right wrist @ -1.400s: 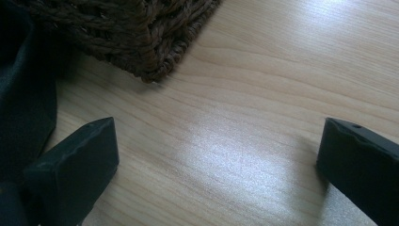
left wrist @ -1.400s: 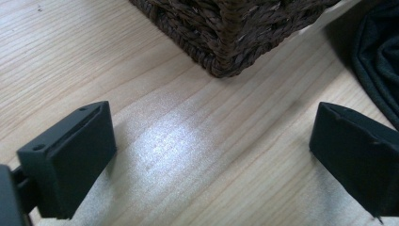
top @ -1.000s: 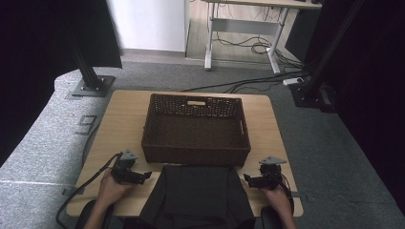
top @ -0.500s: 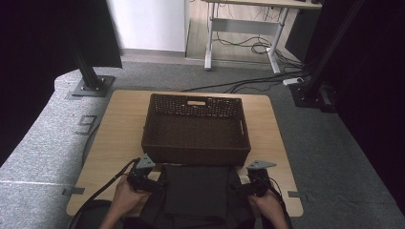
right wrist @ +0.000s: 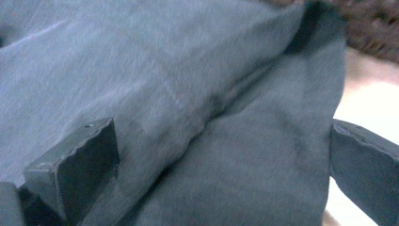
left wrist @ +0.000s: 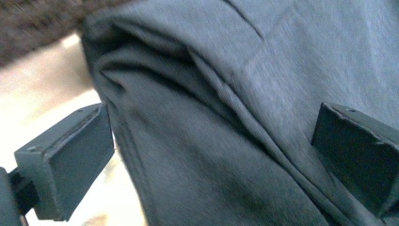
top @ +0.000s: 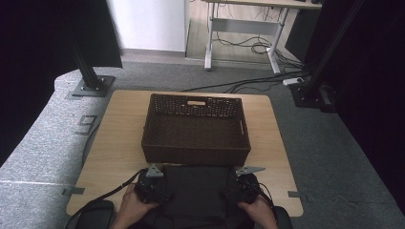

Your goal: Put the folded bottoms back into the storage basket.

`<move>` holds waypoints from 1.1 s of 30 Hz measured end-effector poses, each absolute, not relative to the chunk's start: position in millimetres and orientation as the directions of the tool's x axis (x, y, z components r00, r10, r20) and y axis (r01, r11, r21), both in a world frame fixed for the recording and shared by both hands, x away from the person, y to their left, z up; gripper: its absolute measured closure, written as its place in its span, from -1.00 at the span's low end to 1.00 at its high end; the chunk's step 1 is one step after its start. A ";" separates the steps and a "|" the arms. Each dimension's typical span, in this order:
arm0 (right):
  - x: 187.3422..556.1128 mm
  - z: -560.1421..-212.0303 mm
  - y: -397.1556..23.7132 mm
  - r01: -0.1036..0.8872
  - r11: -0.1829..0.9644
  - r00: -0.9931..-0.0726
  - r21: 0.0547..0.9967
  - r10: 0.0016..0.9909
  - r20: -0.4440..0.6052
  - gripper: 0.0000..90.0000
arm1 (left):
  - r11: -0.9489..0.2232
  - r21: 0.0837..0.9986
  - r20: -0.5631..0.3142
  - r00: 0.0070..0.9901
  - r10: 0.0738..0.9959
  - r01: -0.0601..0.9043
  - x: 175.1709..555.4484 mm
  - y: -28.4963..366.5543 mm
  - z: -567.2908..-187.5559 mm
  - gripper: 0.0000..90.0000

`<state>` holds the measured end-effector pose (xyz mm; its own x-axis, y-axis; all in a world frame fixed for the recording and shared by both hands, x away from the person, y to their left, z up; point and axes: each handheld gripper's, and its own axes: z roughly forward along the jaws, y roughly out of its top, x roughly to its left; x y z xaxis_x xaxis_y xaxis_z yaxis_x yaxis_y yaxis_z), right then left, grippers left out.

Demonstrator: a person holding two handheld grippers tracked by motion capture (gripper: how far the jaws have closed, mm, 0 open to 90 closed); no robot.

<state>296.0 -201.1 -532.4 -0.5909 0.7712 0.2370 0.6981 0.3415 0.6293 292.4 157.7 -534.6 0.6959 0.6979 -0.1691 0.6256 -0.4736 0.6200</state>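
Folded dark grey cloth [top: 198, 191] at the near edge of a light wooden table [top: 114, 143], directly in front of a dark wicker basket [top: 196, 130] that stands at the table's middle. The left gripper [top: 152, 187] sits at the cloth's left edge and the right gripper [top: 241, 187] at its right edge, each held in one of the person's hands, which enter from the bottom of the high view. In the left gripper view the jaws stand wide, one on each side of a thick fold of the cloth [left wrist: 226, 117]; they have just been opening, and the pads do not press the fabric. In the right gripper view the jaws likewise stand wide apart, with the cloth's [right wrist: 197, 113] folded edge between them and not pinched. The basket's weave shows blurred beyond the cloth in both gripper views.
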 end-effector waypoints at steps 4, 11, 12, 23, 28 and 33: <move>293.8 -536.5 -201.7 0.712 0.344 -0.599 0.612 0.753 0.273 -1.00 | -0.451 0.612 -0.204 0.681 0.704 0.650 290.4 162.0 -537.8 -1.00; 294.2 -537.4 -210.9 0.743 0.342 -0.574 0.575 0.767 0.287 -1.00 | -0.440 0.615 -0.213 0.675 0.706 0.654 287.6 167.9 -538.9 -1.00; 294.2 -537.5 -211.4 0.743 0.339 -0.575 0.577 0.764 0.293 -1.00 | -0.438 0.615 -0.212 0.673 0.708 0.655 287.4 167.7 -538.9 -1.00; 291.2 -535.7 -185.2 0.732 0.381 -0.634 0.566 0.684 0.360 -0.85 | -0.428 0.623 -0.280 0.697 0.660 0.655 282.2 162.1 -536.6 -0.64; 296.1 -535.1 -184.4 0.749 0.352 -0.619 0.561 0.673 0.405 -0.30 | -0.437 0.620 -0.289 0.708 0.644 0.651 284.6 156.8 -535.8 -0.43; 300.8 -537.9 -177.1 0.755 0.341 -0.622 0.560 0.644 0.445 -0.08 | -0.455 0.614 -0.284 0.718 0.636 0.646 285.8 147.9 -534.9 -0.18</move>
<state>300.8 -177.1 -537.9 -0.6218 0.6444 0.4451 0.7547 0.3411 0.5604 285.8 147.9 -534.9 0.7177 0.6356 -0.2843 0.6456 -0.4545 0.6136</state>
